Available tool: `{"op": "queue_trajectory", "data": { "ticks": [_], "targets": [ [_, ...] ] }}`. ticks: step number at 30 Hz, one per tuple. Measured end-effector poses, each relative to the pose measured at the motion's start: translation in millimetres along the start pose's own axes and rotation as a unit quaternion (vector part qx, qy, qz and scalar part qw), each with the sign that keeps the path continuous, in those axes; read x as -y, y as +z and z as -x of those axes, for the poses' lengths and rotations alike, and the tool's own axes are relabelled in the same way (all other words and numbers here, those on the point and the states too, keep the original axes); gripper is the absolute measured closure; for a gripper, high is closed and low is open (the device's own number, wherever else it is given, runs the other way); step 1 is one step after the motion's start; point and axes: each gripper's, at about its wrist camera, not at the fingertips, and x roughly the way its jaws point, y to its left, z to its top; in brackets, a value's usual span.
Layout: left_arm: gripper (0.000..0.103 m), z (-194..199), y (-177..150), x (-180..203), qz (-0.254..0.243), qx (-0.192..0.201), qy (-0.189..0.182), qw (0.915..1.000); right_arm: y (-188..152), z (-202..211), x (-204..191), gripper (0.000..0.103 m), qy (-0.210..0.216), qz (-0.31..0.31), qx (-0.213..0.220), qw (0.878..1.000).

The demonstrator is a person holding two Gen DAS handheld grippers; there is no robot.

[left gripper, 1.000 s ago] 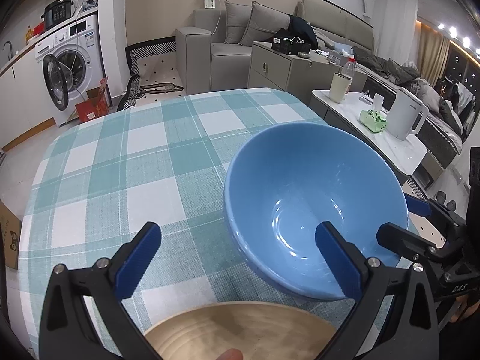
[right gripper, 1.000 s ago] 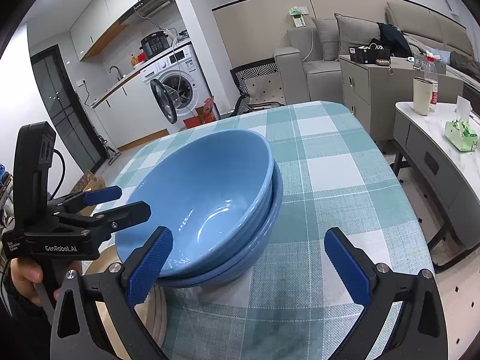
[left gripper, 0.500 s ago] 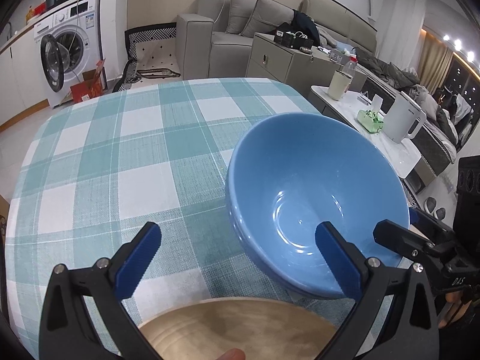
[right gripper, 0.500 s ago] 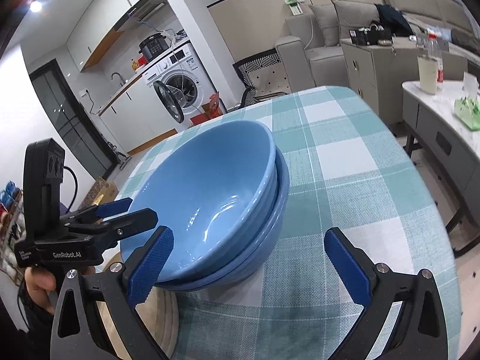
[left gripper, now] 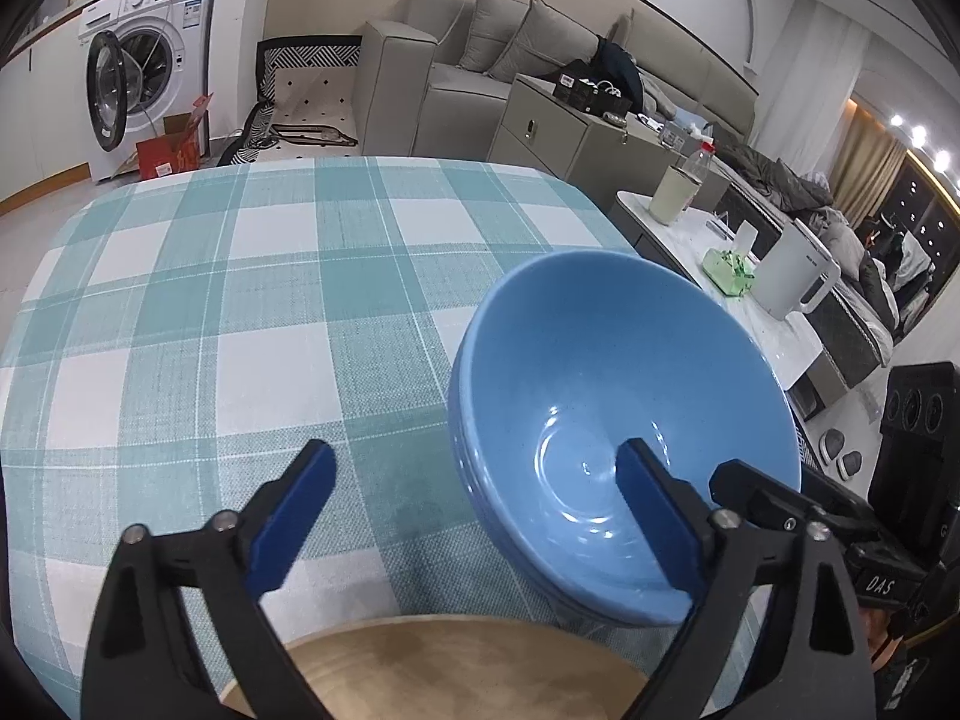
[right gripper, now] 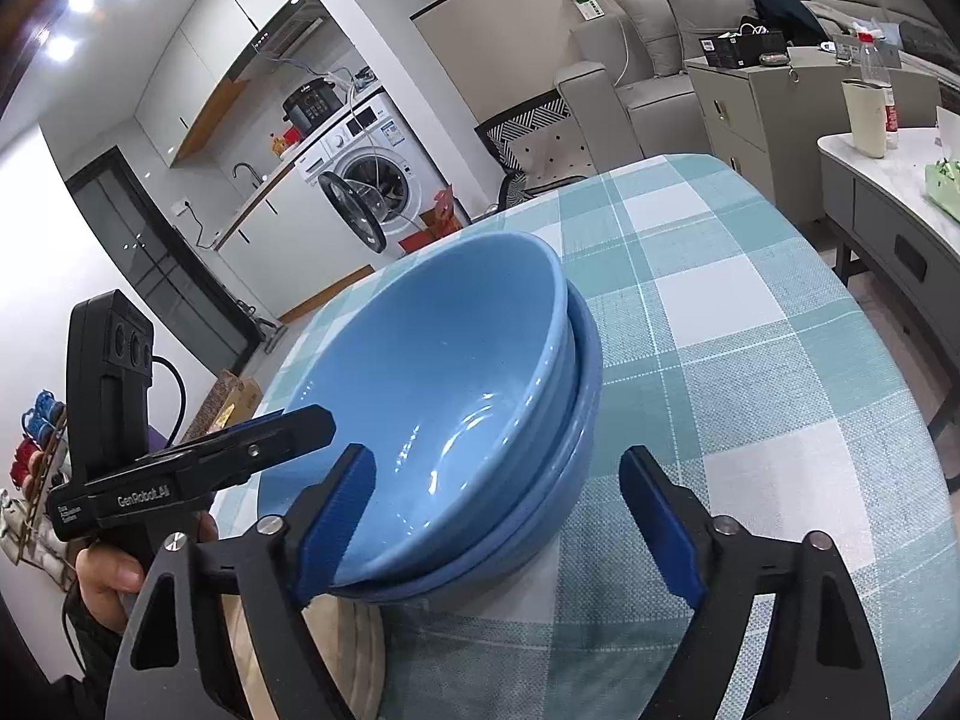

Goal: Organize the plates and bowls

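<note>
A stack of blue bowls [left gripper: 606,432] stands on the teal checked tablecloth [left gripper: 240,312]; it also shows in the right wrist view [right gripper: 444,408], the top bowl tilted. My left gripper [left gripper: 474,510] is open and empty, its right finger over the bowl's near rim. My right gripper [right gripper: 498,510] is open and empty, its left finger against the stack's near rim. A tan wooden plate [left gripper: 432,672] lies just under my left gripper, and its edge shows in the right wrist view [right gripper: 360,660].
The table's right edge drops to a white side table [left gripper: 750,312] with a white kettle [left gripper: 792,276] and a cup. A sofa [left gripper: 432,84] and cabinet stand behind. A washing machine [left gripper: 150,66] is at the far left.
Both grippers have risen and drawn back a little from the bowls. The bowl stack looks smaller and further right in the left wrist view. Both stay open.
</note>
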Motion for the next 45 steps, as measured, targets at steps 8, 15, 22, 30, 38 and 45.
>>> {"op": "queue_trajectory", "data": {
  "ticks": [8, 15, 22, 30, 38, 45],
  "targets": [
    [0.050, -7.1, -2.0, 6.4, -0.008, -0.014, 0.001, 0.9999, -0.3, 2.7, -2.4, 0.033, 0.009, -0.001, 0.010, 1.000],
    [0.059, -6.8, -2.9, 20.1, -0.032, -0.019, 0.004, 0.9993, -0.4, 3.7, -4.4, 0.035, 0.001, 0.003, 0.014, 1.000],
    [0.061, -5.4, -2.7, 21.0, -0.033, -0.020, 0.009, 0.9992, -0.1, 5.0, -4.4, 0.038, -0.008, 0.003, 0.018, 1.000],
    [0.062, -3.6, -4.5, 23.8, -0.041, -0.017, 0.016, 0.9989, -0.8, 7.0, -4.5, 0.040, -0.012, 0.006, 0.019, 1.000],
    [0.062, 0.8, -3.6, 27.2, -0.049, -0.008, 0.025, 0.9985, -1.4, 7.4, -5.3, 0.040, -0.012, 0.009, 0.019, 1.000],
    [0.062, 4.4, -3.1, 28.0, -0.052, -0.004, 0.028, 0.9983, -1.8, 9.4, -7.9, 0.040, -0.010, 0.011, 0.022, 1.000]
  ]
}}
